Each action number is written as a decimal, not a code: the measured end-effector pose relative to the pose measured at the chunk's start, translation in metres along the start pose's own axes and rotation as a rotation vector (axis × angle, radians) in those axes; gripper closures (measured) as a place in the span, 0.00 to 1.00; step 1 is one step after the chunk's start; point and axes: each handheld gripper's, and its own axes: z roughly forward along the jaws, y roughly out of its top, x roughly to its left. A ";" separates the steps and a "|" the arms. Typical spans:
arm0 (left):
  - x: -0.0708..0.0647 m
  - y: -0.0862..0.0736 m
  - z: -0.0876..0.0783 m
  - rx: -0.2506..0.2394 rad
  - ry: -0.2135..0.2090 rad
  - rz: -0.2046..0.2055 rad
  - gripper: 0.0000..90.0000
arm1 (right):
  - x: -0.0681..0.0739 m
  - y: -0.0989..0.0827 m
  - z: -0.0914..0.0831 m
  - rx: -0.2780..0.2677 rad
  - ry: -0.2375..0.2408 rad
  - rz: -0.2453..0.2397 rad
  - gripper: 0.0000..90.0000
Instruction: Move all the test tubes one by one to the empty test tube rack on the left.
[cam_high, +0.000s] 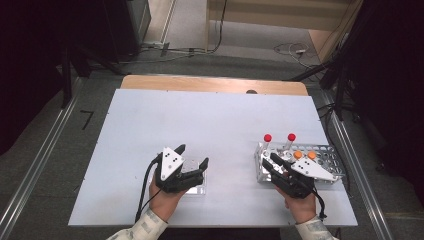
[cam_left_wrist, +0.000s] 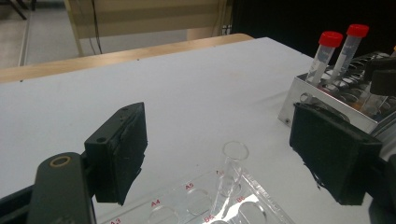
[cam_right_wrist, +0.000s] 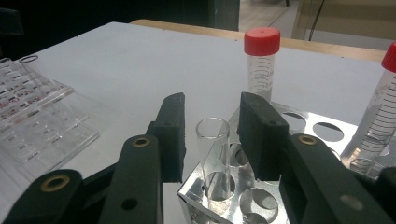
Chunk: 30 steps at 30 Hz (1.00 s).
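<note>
Right hand-held gripper (cam_right_wrist: 210, 135) is reaching low over the metal rack (cam_right_wrist: 280, 205) corner – jaws flanking the open glass tube (cam_right_wrist: 212, 154), not pressing yet. Left hand-held gripper (cam_left_wrist: 217, 158) is hovering released above the clear tray (cam_left_wrist: 196, 205).

Two red-capped tubes (cam_high: 267, 138), two orange-capped tubes (cam_high: 298, 155), two racks (cam_high: 327, 149).

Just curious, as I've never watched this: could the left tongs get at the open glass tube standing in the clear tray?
Probably yes. The left tongs stand wide open, and the glass tube rises from the clear tray between the two pads, with nothing in the way.
</note>
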 end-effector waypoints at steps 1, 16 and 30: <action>0.000 0.000 0.000 0.001 0.000 0.000 0.22 | 0.000 0.000 0.000 0.001 -0.001 0.002 0.68; 0.000 0.000 0.000 0.001 0.000 0.001 0.22 | 0.001 -0.001 0.001 0.009 -0.012 -0.014 0.81; -0.001 -0.001 0.000 0.001 0.000 0.004 0.22 | 0.002 0.016 -0.014 -0.043 -0.026 -0.031 0.81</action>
